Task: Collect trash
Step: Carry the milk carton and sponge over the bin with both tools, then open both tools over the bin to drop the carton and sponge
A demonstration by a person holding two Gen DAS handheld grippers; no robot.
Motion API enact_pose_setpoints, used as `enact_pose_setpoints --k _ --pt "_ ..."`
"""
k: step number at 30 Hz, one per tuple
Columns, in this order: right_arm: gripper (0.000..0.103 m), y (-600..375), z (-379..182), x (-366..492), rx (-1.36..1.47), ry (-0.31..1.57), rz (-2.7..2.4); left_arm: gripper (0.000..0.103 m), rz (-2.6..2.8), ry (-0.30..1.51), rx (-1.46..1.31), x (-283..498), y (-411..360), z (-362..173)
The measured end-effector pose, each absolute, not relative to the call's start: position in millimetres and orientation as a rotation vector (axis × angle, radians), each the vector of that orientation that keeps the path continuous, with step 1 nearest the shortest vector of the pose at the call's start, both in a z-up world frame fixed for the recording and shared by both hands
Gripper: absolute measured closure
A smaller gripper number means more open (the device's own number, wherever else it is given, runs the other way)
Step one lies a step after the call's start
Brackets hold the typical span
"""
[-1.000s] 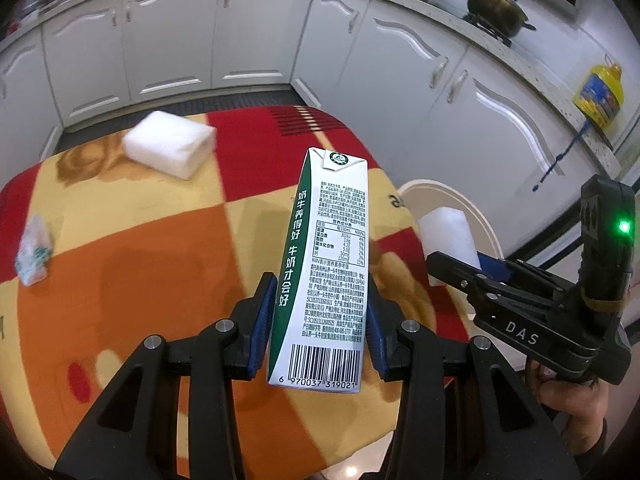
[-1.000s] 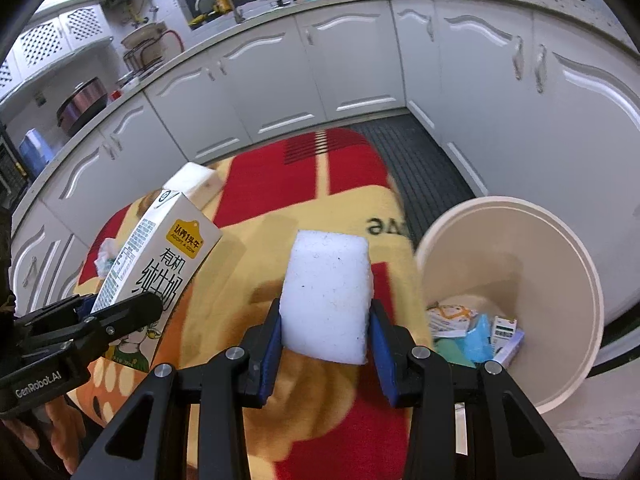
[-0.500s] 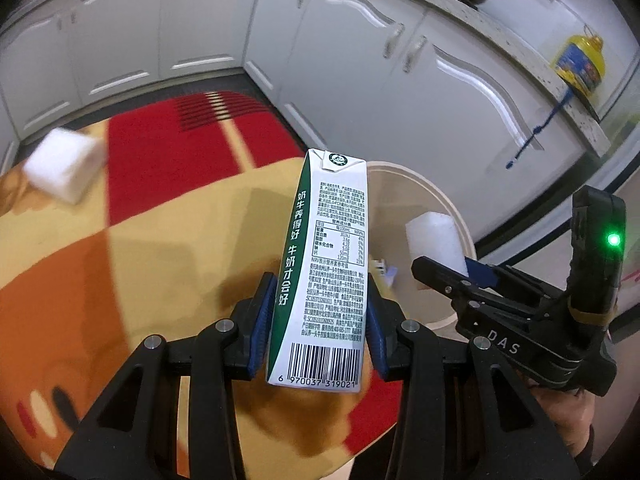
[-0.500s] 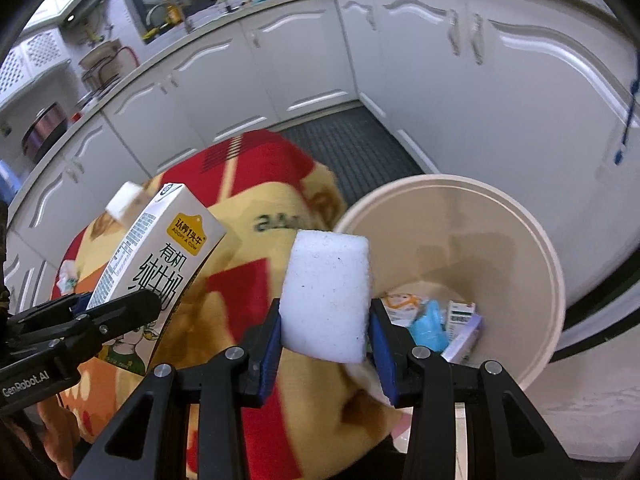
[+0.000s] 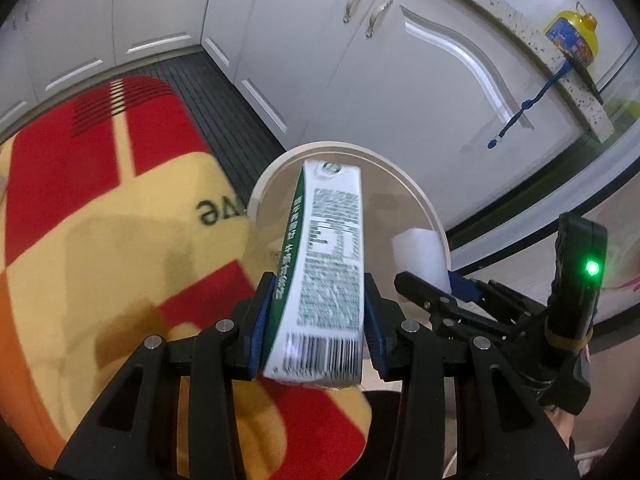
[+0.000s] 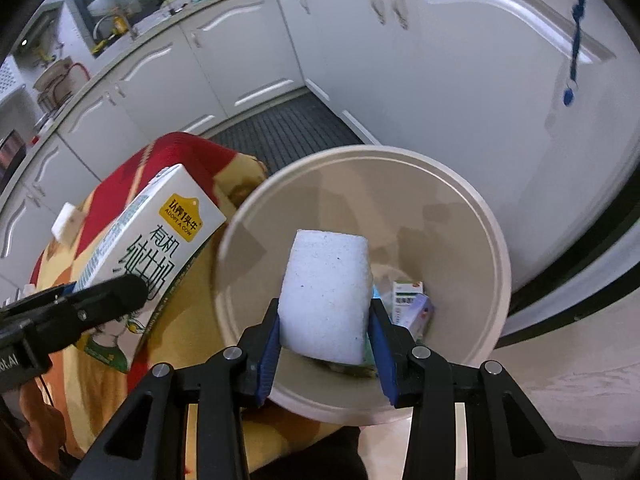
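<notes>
Your right gripper [image 6: 326, 338] pinches the sponge [image 6: 326, 296] above the bin [image 6: 496, 248].
Your left gripper [image 5: 316, 330] clamps the milk carton [image 5: 324, 276] at the bin's rim.

I see a white milk carton [image 5: 320, 280] with a green side stripe, grey print and a black barcode; its front [image 6: 160, 248] carries a yellow badge. The foam block [image 6: 326, 292] is white with tiny dark specks. The bin [image 6: 472, 208] is cream. The cloth over the worktop [image 5: 100, 208] has red, yellow and orange blocks. My tongs [image 6: 326, 344] are black with blue pads [image 6: 267, 354].
</notes>
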State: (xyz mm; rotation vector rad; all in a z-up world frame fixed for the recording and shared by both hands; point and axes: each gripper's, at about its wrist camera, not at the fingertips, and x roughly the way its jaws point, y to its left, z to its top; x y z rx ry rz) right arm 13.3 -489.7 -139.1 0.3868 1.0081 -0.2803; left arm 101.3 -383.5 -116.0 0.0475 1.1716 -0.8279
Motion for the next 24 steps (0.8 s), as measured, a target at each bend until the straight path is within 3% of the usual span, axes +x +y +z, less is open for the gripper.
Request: enact_pose_setpoints --k 10,13,17,24 --pt "0.064 -511.9 -163.5 9.7 0.423 1.054 -0.326 0.066 -0.819 1.199 0.065 113.4 -405.0 -127.9" --pt "0.056 -514.9 -169.9 10.3 0.437 1.067 -0.329 0.066 -0.817 1.21 0.057 115.8 -404.3 -130.0" --pt "0.054 -519.5 -176.6 8.3 0.461 1.082 -0.343 0.065 -0.811 1.226 0.033 120.1 -403.3 -130.6" --pt "0.054 -520.0 -179.6 6.1 0.484 1.094 -0.354 0.055 -0.826 1.226 0.015 118.4 -397.7 -125.4"
